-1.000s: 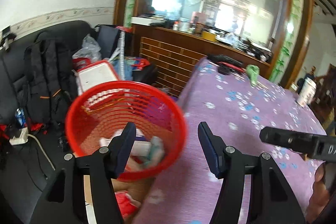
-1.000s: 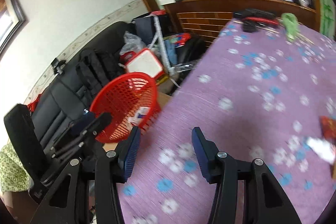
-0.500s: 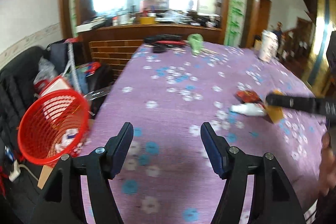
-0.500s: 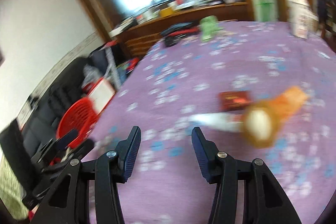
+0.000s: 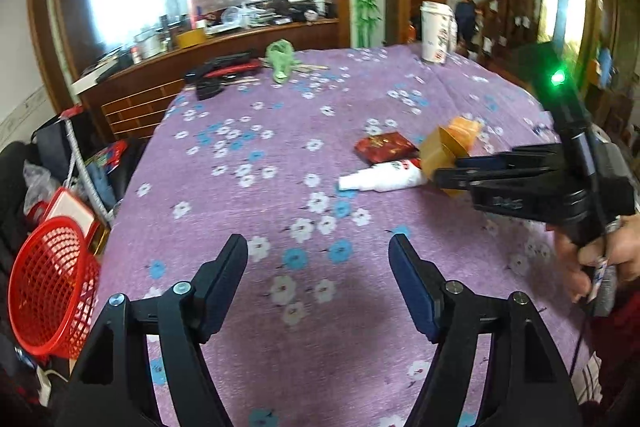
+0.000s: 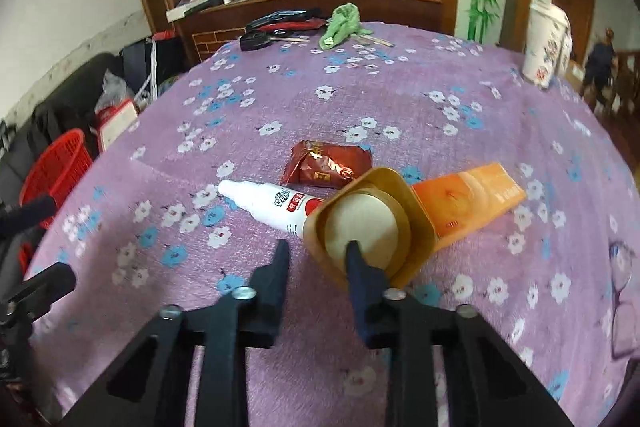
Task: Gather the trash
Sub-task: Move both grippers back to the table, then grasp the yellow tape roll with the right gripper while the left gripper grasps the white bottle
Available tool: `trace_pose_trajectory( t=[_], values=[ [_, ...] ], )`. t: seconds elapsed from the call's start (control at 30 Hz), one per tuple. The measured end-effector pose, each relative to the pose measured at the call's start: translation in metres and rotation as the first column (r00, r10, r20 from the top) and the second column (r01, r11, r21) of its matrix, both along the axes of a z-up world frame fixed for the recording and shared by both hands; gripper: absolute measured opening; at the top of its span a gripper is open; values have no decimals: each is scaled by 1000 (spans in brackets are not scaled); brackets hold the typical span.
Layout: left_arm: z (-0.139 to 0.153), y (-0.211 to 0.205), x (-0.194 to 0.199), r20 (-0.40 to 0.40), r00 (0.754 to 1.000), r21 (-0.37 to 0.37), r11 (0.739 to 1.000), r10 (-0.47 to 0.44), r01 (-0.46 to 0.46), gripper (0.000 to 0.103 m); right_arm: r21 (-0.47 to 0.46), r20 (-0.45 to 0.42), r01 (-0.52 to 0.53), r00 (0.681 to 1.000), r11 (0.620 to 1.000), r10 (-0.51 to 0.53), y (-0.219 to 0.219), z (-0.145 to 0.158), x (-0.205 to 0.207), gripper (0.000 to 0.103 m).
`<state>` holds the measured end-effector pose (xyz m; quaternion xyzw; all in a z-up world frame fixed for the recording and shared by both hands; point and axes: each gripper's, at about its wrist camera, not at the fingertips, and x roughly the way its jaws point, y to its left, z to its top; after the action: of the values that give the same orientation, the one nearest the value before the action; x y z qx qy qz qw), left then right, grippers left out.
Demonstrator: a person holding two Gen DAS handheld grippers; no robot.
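On the purple flowered tablecloth (image 6: 400, 95) lie a gold tray (image 6: 420, 227) with a round cream piece (image 6: 360, 227) in it, an orange packet (image 6: 472, 199), a white bottle (image 6: 272, 203) and a red wrapper (image 6: 328, 167). My right gripper (image 6: 316, 247) is closing; the tray's near rim stands between its fingers, one tip inside the tray, the other still off the rim. The left wrist view shows that gripper (image 5: 438, 175) at the tray (image 5: 440, 147). My left gripper (image 5: 318, 241) is opening over bare cloth, nothing in it. The red basket (image 5: 52, 287) stands off the table's left edge.
A green cloth (image 6: 340, 23), black and red tools (image 6: 280, 19) and a white paper cup (image 6: 548, 43) sit at the table's far side. A hand (image 5: 600, 259) holds the right gripper's handle. Bags and a black sofa (image 6: 72, 95) lie beyond the left edge.
Both views swung from the red basket to the table top. My right gripper came up to the gold tray and its jaws narrowed around the rim. The left jaws spread wider.
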<state>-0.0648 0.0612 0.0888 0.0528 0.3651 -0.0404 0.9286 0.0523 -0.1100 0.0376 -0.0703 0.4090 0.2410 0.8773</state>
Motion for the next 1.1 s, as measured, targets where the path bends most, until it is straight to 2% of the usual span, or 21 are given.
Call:
trace_pose_trajectory(
  t=[0.03,0.1,0.2,0.33,0.5,0.63,0.8,0.93,1.03,1.1],
  values=[
    [0,-1,1,-4,1000,0,1000,-7,7,73,-14,9,-10,1000,1000,11,2,-1,0,10],
    [-2,-6,7,-19,999,6,1000,-27,27,73,11,14,-37,999,999,37,1,-1,-4,5],
    [-6,-12,17,-44,998,14,999,-45,46,74,74,29,-64,998,995,62,-4,5,-8,4],
    [-10,-27,34,-64,995,44,996,-73,76,74,218,67,-47,997,975,33,-23,16,-9,4],
    [-17,-53,62,-67,988,86,985,-142,147,74,355,78,33,995,934,-64,-55,25,-2,4],
    [-26,-62,91,-92,978,67,979,-189,195,74,395,65,82,991,915,-116,-70,27,4,4],
    [-40,-54,128,-136,968,-16,978,-209,209,74,421,51,113,988,900,-148,-81,28,7,4],
    [-54,-54,136,-195,947,-61,967,-254,247,74,429,43,119,987,896,-152,-84,28,8,4],
    [-64,-63,129,-229,934,-20,960,-275,278,74,434,44,117,988,893,-151,-85,28,7,4],
    [-66,-69,119,-247,919,-38,950,-309,309,73,436,43,118,988,892,-151,-86,28,6,4]
  ],
)
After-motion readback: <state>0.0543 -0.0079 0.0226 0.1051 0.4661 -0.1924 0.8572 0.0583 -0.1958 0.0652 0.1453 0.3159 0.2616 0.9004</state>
